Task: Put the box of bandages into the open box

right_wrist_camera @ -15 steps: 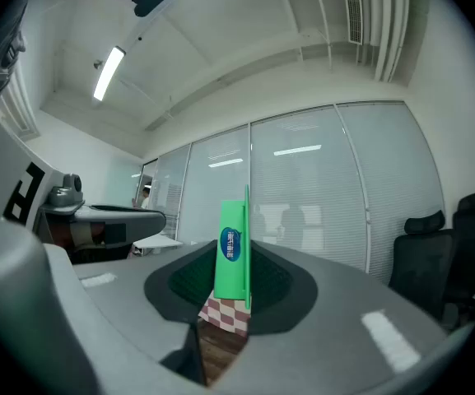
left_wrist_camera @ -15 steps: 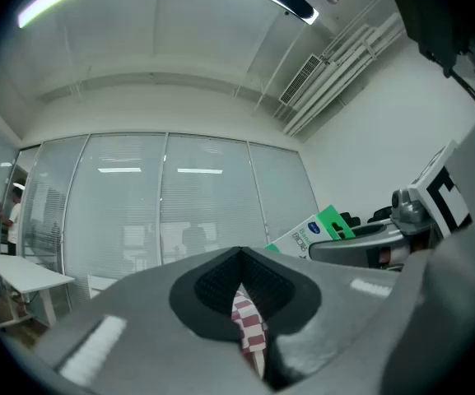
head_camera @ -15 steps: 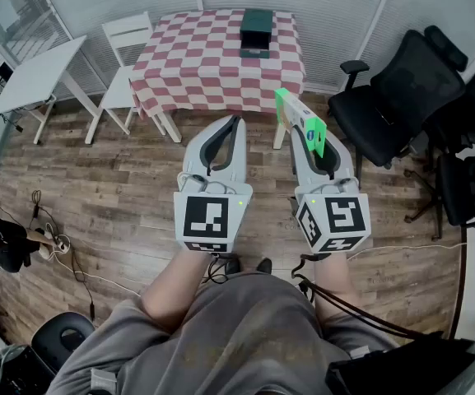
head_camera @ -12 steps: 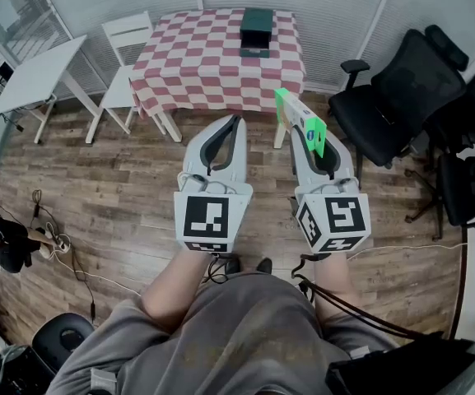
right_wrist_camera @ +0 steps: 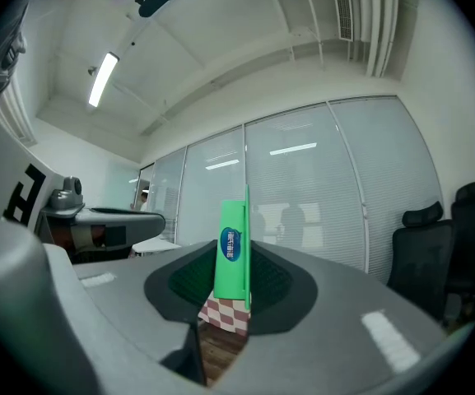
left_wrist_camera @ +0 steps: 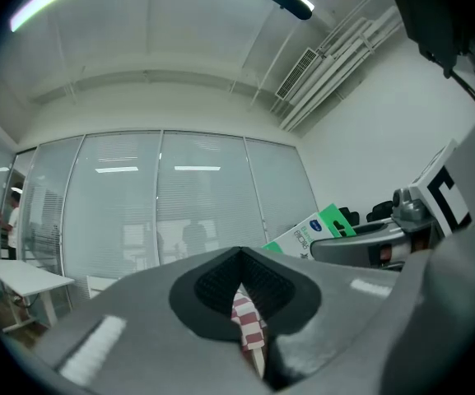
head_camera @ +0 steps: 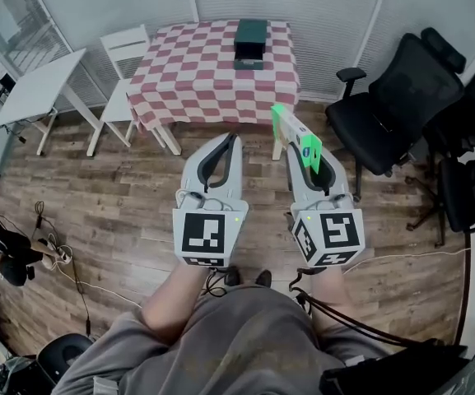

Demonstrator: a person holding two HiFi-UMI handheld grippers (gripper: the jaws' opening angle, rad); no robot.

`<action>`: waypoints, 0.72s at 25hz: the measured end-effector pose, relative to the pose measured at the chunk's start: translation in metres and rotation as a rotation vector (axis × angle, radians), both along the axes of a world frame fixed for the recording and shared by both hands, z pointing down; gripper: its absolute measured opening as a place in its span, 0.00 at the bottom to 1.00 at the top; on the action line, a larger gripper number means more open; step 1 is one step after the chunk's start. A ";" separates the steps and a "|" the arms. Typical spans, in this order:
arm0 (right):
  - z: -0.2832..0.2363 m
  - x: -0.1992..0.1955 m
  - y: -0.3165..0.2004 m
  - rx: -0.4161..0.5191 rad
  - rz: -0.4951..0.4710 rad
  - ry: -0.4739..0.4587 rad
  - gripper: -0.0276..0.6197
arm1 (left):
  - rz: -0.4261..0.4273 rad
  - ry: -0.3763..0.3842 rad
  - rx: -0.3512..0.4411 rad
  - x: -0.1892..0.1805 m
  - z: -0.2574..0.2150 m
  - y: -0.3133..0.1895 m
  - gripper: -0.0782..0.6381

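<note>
the right hand-held gripper (head_camera: 309, 156) is squeezed shut on the box of bandages (head_camera: 291, 128). it is a thin green and white box that stands up between the jaws. it is up in the air, well apart from the tabletop (head_camera: 196, 64) with the red and white cloth. the open box (head_camera: 250, 39) is dark green and sits at the far side of that tabletop. the left hand-held gripper (head_camera: 225, 142) is closed with nothing in it.

i think the job now is to carry the bandages over. it would be good to hold tight and walk up close. then bring the bandages right above the open box, lower them in, and only then let go. the open box looks too small here to tell what is inside.
</note>
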State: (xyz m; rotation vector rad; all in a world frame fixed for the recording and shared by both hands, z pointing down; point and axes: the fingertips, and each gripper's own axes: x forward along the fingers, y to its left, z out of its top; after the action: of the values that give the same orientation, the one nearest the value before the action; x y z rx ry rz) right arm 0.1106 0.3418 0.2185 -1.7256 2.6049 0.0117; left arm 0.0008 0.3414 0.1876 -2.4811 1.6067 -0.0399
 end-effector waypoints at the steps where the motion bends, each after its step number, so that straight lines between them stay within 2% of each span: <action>1: 0.001 0.003 0.000 -0.001 0.001 -0.008 0.22 | -0.001 -0.003 -0.004 0.002 0.002 0.000 0.11; 11: 0.016 0.018 -0.017 -0.030 -0.007 -0.012 0.22 | -0.021 -0.002 -0.032 0.010 0.019 -0.021 0.11; 18: 0.032 0.000 -0.075 -0.065 -0.006 -0.003 0.22 | -0.015 0.012 -0.056 -0.006 0.033 -0.083 0.11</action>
State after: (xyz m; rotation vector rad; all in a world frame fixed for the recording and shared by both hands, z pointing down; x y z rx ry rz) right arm 0.1106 0.2671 0.2505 -1.7361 2.6373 -0.0767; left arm -0.0054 0.2588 0.2203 -2.5151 1.6512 -0.0728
